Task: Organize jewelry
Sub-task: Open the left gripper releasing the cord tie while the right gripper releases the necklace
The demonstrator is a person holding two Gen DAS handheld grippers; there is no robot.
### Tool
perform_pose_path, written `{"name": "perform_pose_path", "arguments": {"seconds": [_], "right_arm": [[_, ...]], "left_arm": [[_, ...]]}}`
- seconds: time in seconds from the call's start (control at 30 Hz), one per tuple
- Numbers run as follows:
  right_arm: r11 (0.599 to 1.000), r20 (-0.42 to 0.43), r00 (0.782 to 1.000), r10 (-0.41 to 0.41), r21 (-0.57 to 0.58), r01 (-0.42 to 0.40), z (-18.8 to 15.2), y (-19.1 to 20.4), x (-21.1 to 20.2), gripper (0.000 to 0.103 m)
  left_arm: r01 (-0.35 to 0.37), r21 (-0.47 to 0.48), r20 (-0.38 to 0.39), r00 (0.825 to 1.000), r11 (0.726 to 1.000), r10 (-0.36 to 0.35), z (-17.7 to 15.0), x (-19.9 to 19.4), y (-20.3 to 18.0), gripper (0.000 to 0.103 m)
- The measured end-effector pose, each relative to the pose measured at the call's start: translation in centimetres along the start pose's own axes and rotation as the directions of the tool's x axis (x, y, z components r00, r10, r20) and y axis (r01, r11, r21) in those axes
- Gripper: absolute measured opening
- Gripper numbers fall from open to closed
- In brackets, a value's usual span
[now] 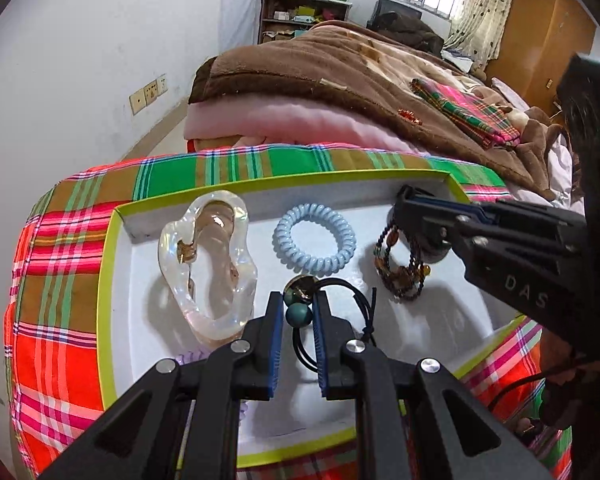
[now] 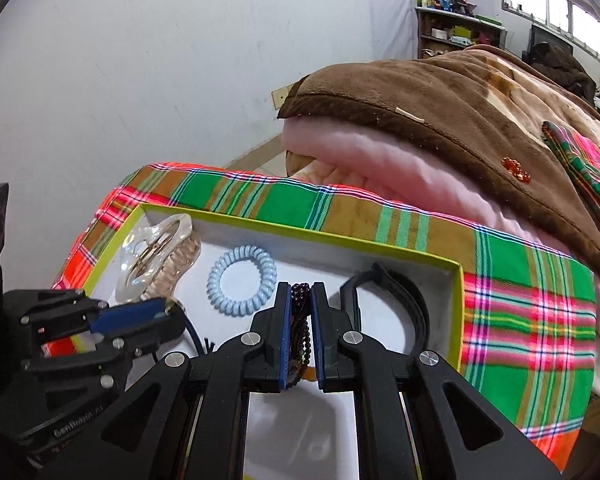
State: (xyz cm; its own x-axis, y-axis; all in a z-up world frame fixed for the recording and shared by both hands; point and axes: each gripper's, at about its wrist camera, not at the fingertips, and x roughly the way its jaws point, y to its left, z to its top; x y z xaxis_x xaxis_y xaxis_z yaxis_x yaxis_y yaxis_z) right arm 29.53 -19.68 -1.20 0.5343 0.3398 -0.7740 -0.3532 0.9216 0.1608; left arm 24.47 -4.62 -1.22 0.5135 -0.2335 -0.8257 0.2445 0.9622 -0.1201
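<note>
— What's the setting?
— A bedroom: a bed under a plaid cloth [image 1: 236,164], a brown blanket [image 1: 300,68] beyond, and a white tray [image 1: 118,264] with a lime rim.
— And the claws?
— Both tilt down over it. The left claw [image 1: 296,312] is clamped on a beaded hair tie [image 1: 298,312]; the right claw [image 2: 300,316] is clamped on a dark bead bracelet [image 2: 300,292].
— Free space?
— Bare floor near the tray's middle; a clear hair clip [image 1: 208,264] left, a blue coil tie [image 1: 314,242] far, a black strap [image 2: 400,300] right.

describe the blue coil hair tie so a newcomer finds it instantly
Find the white tray with the lime rim on the plaid cloth. At the middle of its far end lies the blue coil hair tie, between a clear wavy bangle and dark beads: the only pale-blue spiral ring.
</note>
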Motion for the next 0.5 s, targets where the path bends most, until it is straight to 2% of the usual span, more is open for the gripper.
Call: {"name": "perform_pose_path", "arguments": {"seconds": [0.5], "right_arm": [[0.996, 0.002, 0.997, -0.075, -0.048, 0.076, 0.9, 0.8, 1.8, 0.010]], "left_arm": [[0.003, -0.011, -0.030, 1.000, 1.000, -0.003, 0.0, 0.9, 0.3, 0.016]]}}
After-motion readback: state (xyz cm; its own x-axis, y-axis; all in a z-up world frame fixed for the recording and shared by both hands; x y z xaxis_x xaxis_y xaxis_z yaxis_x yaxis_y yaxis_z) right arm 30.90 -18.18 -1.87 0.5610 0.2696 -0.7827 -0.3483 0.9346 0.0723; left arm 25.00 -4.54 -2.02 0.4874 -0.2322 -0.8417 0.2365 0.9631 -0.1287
